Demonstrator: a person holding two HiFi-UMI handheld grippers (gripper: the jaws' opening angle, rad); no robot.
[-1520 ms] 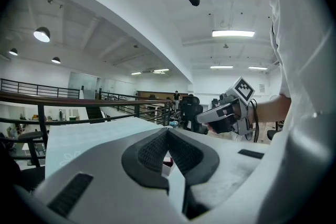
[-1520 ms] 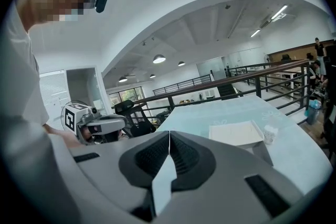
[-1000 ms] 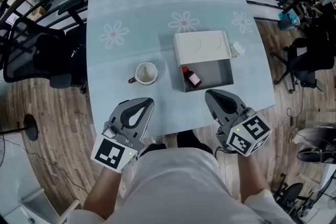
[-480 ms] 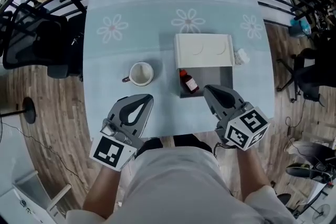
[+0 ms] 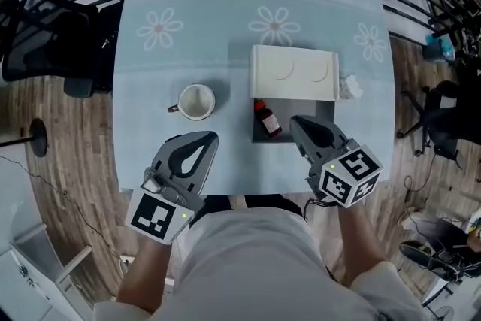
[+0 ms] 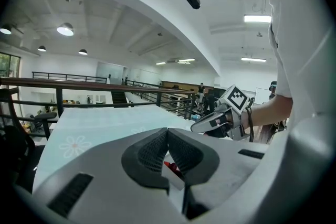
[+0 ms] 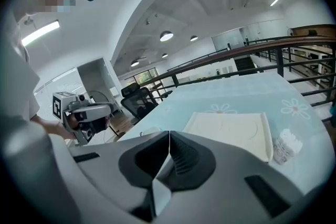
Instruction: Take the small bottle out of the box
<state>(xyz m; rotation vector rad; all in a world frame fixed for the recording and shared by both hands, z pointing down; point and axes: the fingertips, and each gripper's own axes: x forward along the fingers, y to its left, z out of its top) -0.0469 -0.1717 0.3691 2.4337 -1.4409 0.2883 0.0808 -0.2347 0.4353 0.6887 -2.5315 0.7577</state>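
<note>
I'm looking steeply down on a table [image 5: 188,34] covered in a pale blue cloth with white daisies. The open grey box [image 5: 312,107] sits right of centre. Its flat white lid [image 5: 293,73] lies at the box's 12 o'clock, touching its far edge.

The small brown bottle with a red cap [image 5: 267,119] lies inside the box, tilted, against the wall at 9 o'clock. A white mug [image 5: 195,101] stands well clear of the box at its 9 o'clock, handle pointing away from it. A crumpled white paper cup [image 5: 349,86] rests just beside the lid at its 3 o'clock.

My right gripper [image 5: 294,120] comes in from 6 o'clock. In the head view its tips show over the near part of the box, at the bottle's 3 o'clock, apart from it. Its own view shows the jaws pressed together with nothing between them.

My left gripper [image 5: 213,136] hangs over the near table edge at the mug's 6 o'clock, well apart from the box. Its jaws are likewise closed and empty. In its own view the red cap is only visible beyond the pads [image 6: 152,152].

A black office chair [image 5: 45,49] stands on the wood floor at the table's 9 o'clock.
</note>
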